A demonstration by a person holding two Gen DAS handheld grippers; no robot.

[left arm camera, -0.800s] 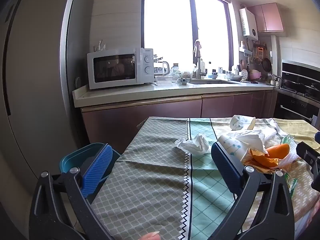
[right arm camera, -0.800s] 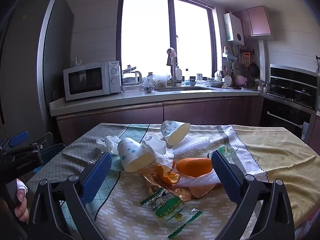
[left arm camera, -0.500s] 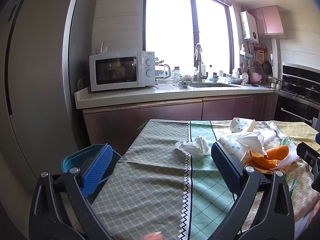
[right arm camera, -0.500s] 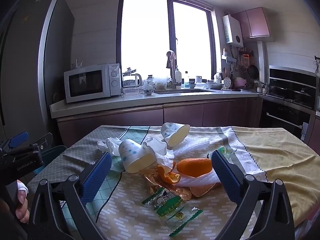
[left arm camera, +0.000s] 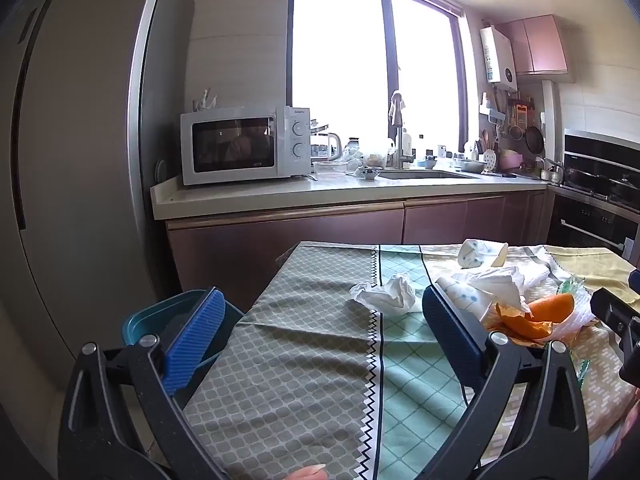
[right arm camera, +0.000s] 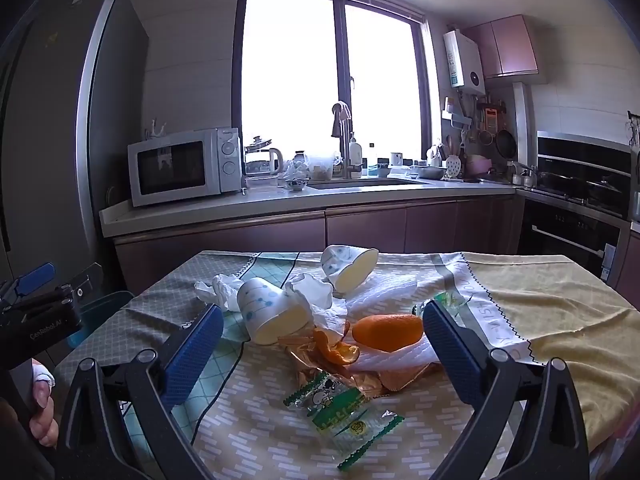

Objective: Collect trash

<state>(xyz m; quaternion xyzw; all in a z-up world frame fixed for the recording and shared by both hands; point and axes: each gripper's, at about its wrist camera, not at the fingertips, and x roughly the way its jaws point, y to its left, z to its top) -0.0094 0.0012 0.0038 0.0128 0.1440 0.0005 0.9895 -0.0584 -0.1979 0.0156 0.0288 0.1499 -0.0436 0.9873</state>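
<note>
Trash lies on the clothed table (right arm camera: 540, 312): two tipped paper cups (right arm camera: 276, 312) (right arm camera: 348, 266), crumpled tissues (right arm camera: 218, 290), an orange (right arm camera: 388, 330) with peel (right arm camera: 334, 350), and a green snack wrapper (right arm camera: 340, 408). My right gripper (right arm camera: 320, 344) is open and empty, held near the table's front edge before the pile. My left gripper (left arm camera: 320, 332) is open and empty over the table's left part, with a crumpled tissue (left arm camera: 384, 294) and a cup (left arm camera: 464, 294) ahead of it. A teal bin (left arm camera: 160, 316) stands left of the table.
A kitchen counter (left arm camera: 320, 196) with a microwave (left arm camera: 244, 146) and sink runs behind the table. A tall fridge (left arm camera: 72, 160) stands at the left. An oven (right arm camera: 576, 216) is at the right. The left gripper's body (right arm camera: 40, 312) shows at the right wrist view's left edge.
Both views have shifted slightly, as if the grippers rose or tilted a little. Nothing on the table has moved and both grippers stay open.
</note>
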